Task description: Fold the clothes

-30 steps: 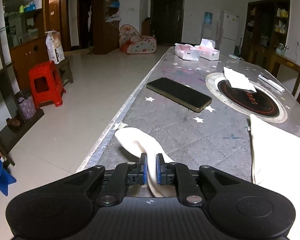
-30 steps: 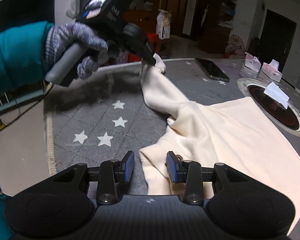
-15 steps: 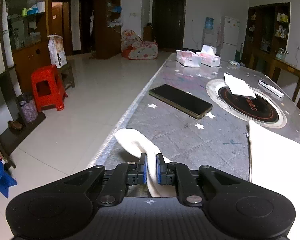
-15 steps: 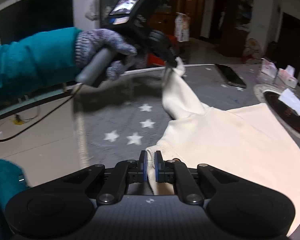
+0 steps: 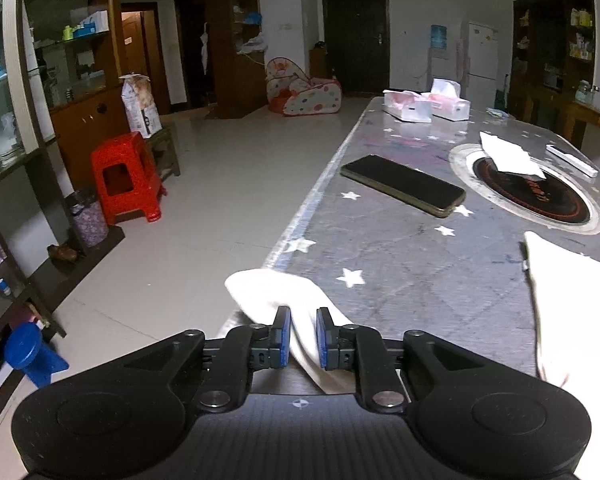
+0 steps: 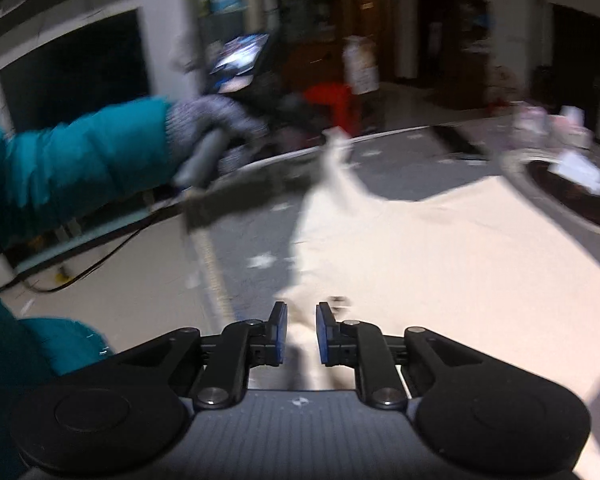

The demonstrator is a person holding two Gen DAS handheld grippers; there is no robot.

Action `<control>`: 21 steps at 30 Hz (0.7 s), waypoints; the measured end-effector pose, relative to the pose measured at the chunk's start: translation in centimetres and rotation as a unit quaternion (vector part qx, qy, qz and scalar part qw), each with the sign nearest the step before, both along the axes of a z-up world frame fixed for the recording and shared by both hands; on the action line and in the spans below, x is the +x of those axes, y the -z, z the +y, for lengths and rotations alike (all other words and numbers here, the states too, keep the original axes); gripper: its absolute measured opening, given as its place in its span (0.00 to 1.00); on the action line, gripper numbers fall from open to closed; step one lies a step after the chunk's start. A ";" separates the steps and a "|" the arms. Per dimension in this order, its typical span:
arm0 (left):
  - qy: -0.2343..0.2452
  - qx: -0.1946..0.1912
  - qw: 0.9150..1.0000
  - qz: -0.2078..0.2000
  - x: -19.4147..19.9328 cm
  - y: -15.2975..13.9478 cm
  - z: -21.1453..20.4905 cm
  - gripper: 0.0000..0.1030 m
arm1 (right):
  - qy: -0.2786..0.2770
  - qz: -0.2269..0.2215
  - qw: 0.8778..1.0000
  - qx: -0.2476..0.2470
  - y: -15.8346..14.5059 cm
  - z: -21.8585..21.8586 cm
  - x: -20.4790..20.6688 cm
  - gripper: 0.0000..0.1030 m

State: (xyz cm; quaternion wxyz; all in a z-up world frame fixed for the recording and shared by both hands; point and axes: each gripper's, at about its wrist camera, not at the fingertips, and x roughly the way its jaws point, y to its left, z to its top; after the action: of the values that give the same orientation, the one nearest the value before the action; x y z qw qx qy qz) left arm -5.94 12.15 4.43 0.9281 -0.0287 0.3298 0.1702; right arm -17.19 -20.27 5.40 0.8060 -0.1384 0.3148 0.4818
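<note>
A cream sweatshirt [image 6: 440, 248] lies spread on the grey star-patterned table [image 5: 400, 264]. Its sleeve [image 5: 268, 292] reaches the table's left edge and runs between the blue pads of my left gripper [image 5: 302, 336], whose jaws are opening and stand a little apart around the cloth. In the blurred right wrist view, a corner of the sweatshirt's near edge sits between the pads of my right gripper [image 6: 301, 332], whose jaws are also opening. A gloved hand [image 6: 208, 128] in a teal sleeve holds the left gripper by the sleeve end [image 6: 332, 148].
A black phone [image 5: 404, 184] lies beyond the sleeve. A round inset hob [image 5: 532, 196] carries a white tissue [image 5: 508, 156], and two tissue boxes [image 5: 424, 106] stand at the far end. The floor, with a red stool [image 5: 124, 176], drops off left of the table edge [image 5: 300, 216].
The right gripper closed on the sweatshirt's near corner, lifted it leftward, and now its jaws stand apart again. The left gripper's jaws have parted slightly around the sleeve.
</note>
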 end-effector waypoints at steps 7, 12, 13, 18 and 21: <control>-0.012 0.005 1.000 -0.014 -1.3 -1.1 0.5 0.21 | 0.186 0.022 0.982 0.001 1.2 -7.4 2.0 0.18; 0.032 0.003 0.999 -0.037 -2.8 -2.9 -1.9 0.29 | 0.258 0.042 0.965 -0.017 2.4 -11.4 1.2 0.18; 0.051 0.000 0.998 -0.041 -3.0 -3.2 -2.8 0.29 | 0.267 0.039 0.963 -0.018 2.4 -12.0 1.1 0.19; 0.148 -0.029 0.988 -0.043 -3.8 -3.6 -8.2 0.33 | 0.320 -0.002 0.947 -0.021 0.7 -14.8 2.2 0.27; 0.209 -0.049 0.976 -0.030 -4.1 -2.9 -12.0 0.34 | 0.352 -0.019 0.935 -0.034 0.3 -16.0 4.7 0.34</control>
State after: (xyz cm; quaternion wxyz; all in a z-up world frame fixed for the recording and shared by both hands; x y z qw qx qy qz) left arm -10.00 0.16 7.36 0.9501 -0.0097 0.3086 -0.0449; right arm -12.49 -36.22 5.08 0.9247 -0.0554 0.3440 0.1534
